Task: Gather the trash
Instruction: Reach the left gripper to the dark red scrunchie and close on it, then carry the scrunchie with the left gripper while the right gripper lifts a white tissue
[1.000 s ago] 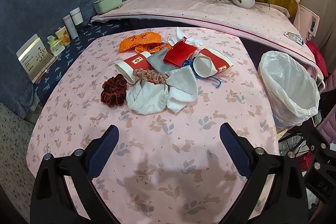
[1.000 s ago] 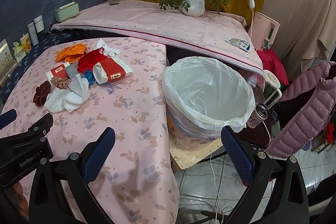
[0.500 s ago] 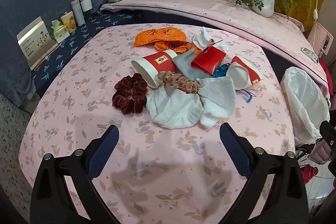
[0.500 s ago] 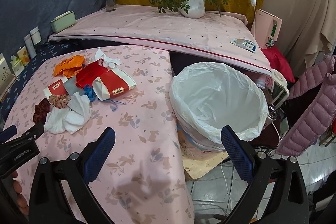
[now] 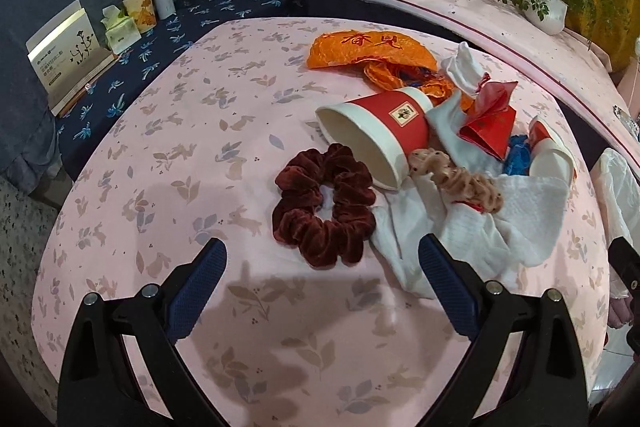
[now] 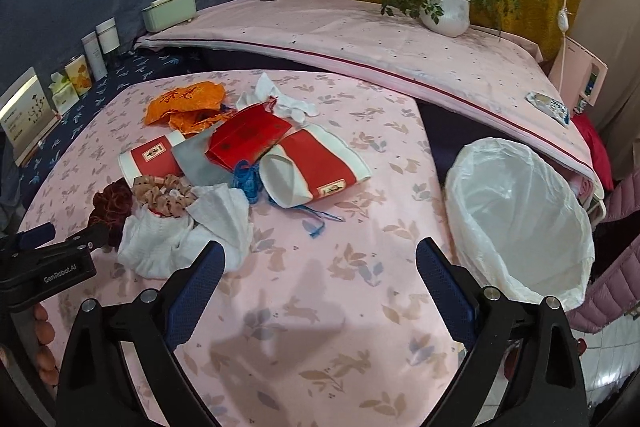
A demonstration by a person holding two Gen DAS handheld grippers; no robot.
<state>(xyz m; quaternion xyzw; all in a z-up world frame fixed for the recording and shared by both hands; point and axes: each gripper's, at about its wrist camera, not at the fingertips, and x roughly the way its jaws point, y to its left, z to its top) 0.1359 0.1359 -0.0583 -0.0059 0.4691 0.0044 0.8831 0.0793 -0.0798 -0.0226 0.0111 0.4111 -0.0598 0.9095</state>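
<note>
Both fingers wide, right closing on nothing; left gripper (image 5: pixel 322 269) now nearer scrunchie (image 5: pixel 324 205).

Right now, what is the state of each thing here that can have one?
left gripper: open, empty
right gripper: closing, nothing between its jaws
bin bag: open, looks empty
left paper cup: on its side
right paper cup: on its side, flattened
</note>
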